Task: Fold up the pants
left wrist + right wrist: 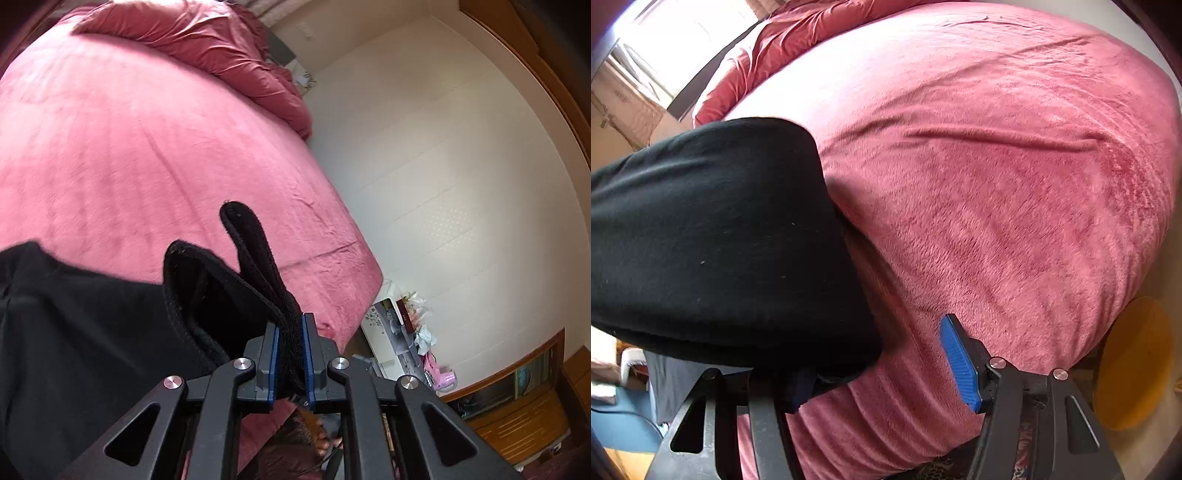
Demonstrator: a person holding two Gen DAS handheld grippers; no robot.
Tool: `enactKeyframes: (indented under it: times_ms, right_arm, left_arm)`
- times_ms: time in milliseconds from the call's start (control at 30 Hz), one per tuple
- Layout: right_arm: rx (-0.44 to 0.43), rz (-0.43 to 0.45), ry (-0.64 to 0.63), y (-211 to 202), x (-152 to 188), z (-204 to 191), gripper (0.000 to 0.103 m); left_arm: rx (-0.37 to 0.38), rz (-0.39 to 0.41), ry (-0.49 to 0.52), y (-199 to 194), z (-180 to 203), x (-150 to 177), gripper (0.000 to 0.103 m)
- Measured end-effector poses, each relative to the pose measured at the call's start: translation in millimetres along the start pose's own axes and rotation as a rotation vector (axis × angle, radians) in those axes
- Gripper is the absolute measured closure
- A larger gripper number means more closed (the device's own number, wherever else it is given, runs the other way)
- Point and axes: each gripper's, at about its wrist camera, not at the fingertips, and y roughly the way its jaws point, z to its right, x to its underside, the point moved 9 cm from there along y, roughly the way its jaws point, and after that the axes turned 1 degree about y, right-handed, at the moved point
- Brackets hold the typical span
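The black pants lie on the pink bed at the lower left of the left wrist view. My left gripper is shut on a folded strip of their thick hem or waistband, which sticks up past the blue pads. In the right wrist view the black pants hang as a broad fold across the left half and cover the left finger. My right gripper is open. Its right blue pad is bare, and pink bed cover shows in the gap.
A rumpled red duvet is heaped at the far end of the bed. A white wall runs beside the bed, with a cluttered white stand and wooden furniture below it. A yellow round object sits past the bed's right edge.
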Motion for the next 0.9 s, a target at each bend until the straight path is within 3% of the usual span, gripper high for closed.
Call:
enactKeyframes:
  times_ms: [233, 300, 500, 633, 700, 800, 900]
  right_arm:
    - [0.058, -0.015, -0.112, 9.4, 9.6, -23.6, 0.033]
    - [0.077, -0.021, -0.143, 10.3, 14.6, -31.3, 0.031]
    - [0.093, -0.094, -0.230, 9.9, 31.3, -51.6, 0.029]
    - [0.089, -0.141, -0.347, -19.6, 50.4, -44.8, 0.030]
    - [0.078, -0.110, -0.361, -43.0, 45.1, -44.1, 0.039]
    - [0.044, -0.039, -0.338, -64.2, 26.6, -52.5, 0.039]
    - [-0.032, 0.007, -0.324, -60.5, -0.9, -87.1, 0.039]
  left_arm:
    - [-0.156, -0.077, -0.228, -0.6, -119.5, 65.8, 0.092]
    - [-0.170, -0.100, -0.254, 2.3, -133.1, 83.9, 0.093]
    - [-0.214, -0.132, -0.275, 14.4, -150.3, 112.1, 0.092]
    - [-0.229, -0.128, -0.243, 16.2, -147.1, 116.3, 0.092]
    - [-0.233, -0.130, -0.236, 18.3, -145.5, 117.1, 0.092]
    - [-0.242, -0.120, -0.218, 20.9, -141.0, 115.8, 0.092]
    - [-0.263, -0.103, -0.164, 14.4, -134.7, 113.6, 0.092]
